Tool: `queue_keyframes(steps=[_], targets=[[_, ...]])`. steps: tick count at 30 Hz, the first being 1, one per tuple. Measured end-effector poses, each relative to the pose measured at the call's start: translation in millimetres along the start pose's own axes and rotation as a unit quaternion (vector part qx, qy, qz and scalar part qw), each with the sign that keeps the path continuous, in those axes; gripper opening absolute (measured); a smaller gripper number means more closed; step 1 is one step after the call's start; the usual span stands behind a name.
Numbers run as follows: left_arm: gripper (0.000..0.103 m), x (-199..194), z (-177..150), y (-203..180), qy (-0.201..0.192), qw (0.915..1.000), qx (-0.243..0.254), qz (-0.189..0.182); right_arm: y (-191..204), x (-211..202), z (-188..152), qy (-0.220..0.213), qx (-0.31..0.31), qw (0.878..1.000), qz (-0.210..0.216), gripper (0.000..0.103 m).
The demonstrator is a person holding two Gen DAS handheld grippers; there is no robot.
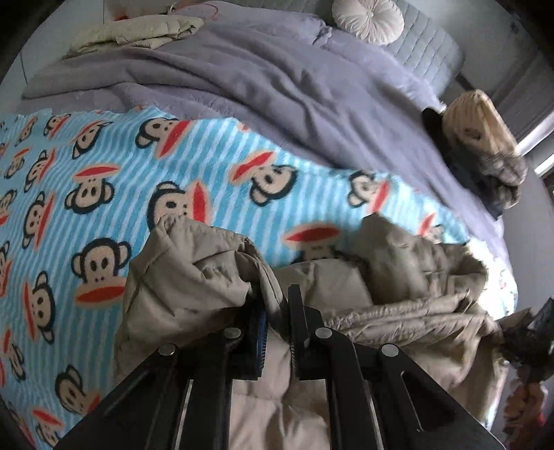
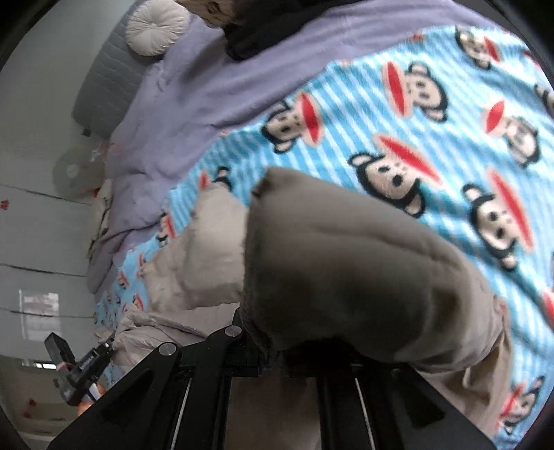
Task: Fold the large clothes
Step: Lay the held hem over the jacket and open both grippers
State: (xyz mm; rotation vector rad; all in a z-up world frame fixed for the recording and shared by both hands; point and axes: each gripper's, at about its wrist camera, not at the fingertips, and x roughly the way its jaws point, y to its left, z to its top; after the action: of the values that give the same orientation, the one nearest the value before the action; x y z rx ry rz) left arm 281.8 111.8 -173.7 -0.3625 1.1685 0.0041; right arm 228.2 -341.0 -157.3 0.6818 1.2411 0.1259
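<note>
bed point(image 1: 432, 52): i see a grey-purple duvet point(image 1: 242, 79) over the far half, a monkey-print blanket point(image 1: 86, 166) over the near half. beige padded coat point(image 1: 398, 277): bunched at the blanket's near edge, raised at both ends. round cushion point(image 1: 367, 20): at the headboard end. left gripper point(image 1: 277, 322): fingers nearly closed, pinching a coat fold. right gripper point(image 2: 277, 346): buried under coat fabric; finger gap i cannot tell.

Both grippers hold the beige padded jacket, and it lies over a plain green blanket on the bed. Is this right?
Not quite. The blanket under the beige padded jacket is not plain green: it is blue-and-white striped with monkey faces, as both wrist views show. The rest holds: the left gripper pinches the jacket, and the right gripper has jacket fabric bunched over its fingers.
</note>
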Motion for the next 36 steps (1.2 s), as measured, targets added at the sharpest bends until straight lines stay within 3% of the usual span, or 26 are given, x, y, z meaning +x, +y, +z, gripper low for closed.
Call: queue_keyframes(steps=[2, 3, 4, 5, 6, 7, 10, 11, 12, 14, 16, 18, 19, 22, 25, 29, 36], targets=[[0.013, 1.8, -1.8, -1.7, -0.003, 0.9999, 0.007, 0.01, -3.7, 11.2, 0.6, 0.002, 0.011, 1.0, 0.0, 0.008], [0.021, -1.1, -2.1, -2.9, -0.005, 0.9998, 0.011, 0.013, -4.9, 14.4, 0.5, 0.001, 0.016, 1.0, 0.0, 0.008], [0.051, -6.5, -2.6, -3.7, -0.01, 0.9997, 0.014, 0.016, -5.1, 15.0, 0.6, 0.0, 0.019, 1.0, -0.001, 0.008], [0.069, -12.9, -2.8, -3.7, -0.018, 0.9995, 0.016, 0.021, -4.6, 13.7, 0.4, -0.002, 0.02, 1.0, -0.001, 0.009], [0.094, -22.1, -3.2, -3.7, -0.035, 0.9989, 0.021, 0.024, -4.2, 12.2, 0.2, -0.002, 0.018, 1.0, -0.001, 0.011], [0.096, -32.2, -4.5, -5.3, -0.054, 0.9977, 0.033, 0.023, -4.0, 10.4, 0.1, -0.001, 0.017, 1.0, 0.0, 0.012], [0.096, -50.3, -5.2, -11.2, -0.063, 0.995, 0.072, 0.028, -3.3, -3.0, -0.7, -0.001, 0.011, 1.0, 0.006, 0.028], [0.096, -55.0, -5.5, -10.9, -0.067, 0.994, 0.081, 0.032, -3.0, -10.2, -1.6, -0.003, 0.01, 1.0, 0.009, 0.048], [0.096, -59.1, -6.6, -9.3, -0.069, 0.9932, 0.087, 0.033, -2.3, -18.5, -3.3, -0.009, 0.005, 1.0, 0.017, 0.075], [0.095, -60.8, -9.5, -3.1, -0.07, 0.9929, 0.089, 0.036, -0.4, -38.4, -9.2, -0.037, -0.016, 0.999, 0.02, 0.08], [0.067, -55.8, -14.1, 2.8, -0.06, 0.9933, 0.094, 0.032, -2.7, -55.8, -16.6, -0.065, -0.043, 0.997, -0.007, 0.075], [0.063, -37.8, -18.2, 7.6, -0.036, 0.9939, 0.094, 0.044, -7.5, -56.6, -19.7, -0.063, -0.069, 0.994, -0.055, 0.025], [0.063, -30.2, -20.7, 8.8, -0.032, 0.9942, 0.091, 0.048, -10.9, -50.9, -17.6, -0.053, -0.078, 0.992, -0.08, 0.021], [0.063, 2.1, -28.1, 7.1, -0.025, 0.9918, 0.089, 0.087, -30.1, -30.7, -12.5, -0.041, -0.084, 0.989, -0.113, 0.014], [0.064, 33.1, -28.4, 11.1, -0.025, 0.9905, 0.072, 0.115, -45.6, -6.4, 0.3, -0.04, -0.062, 0.991, -0.114, 0.01], [0.064, 59.2, -17.6, 17.8, -0.031, 0.9908, 0.039, 0.126, -37.7, 21.3, 13.0, -0.039, -0.065, 0.989, -0.126, 0.01], [0.064, 87.6, -11.7, 19.7, -0.031, 0.9889, 0.035, 0.141, -41.4, 54.4, 28.3, -0.037, -0.079, 0.984, -0.155, 0.008]])
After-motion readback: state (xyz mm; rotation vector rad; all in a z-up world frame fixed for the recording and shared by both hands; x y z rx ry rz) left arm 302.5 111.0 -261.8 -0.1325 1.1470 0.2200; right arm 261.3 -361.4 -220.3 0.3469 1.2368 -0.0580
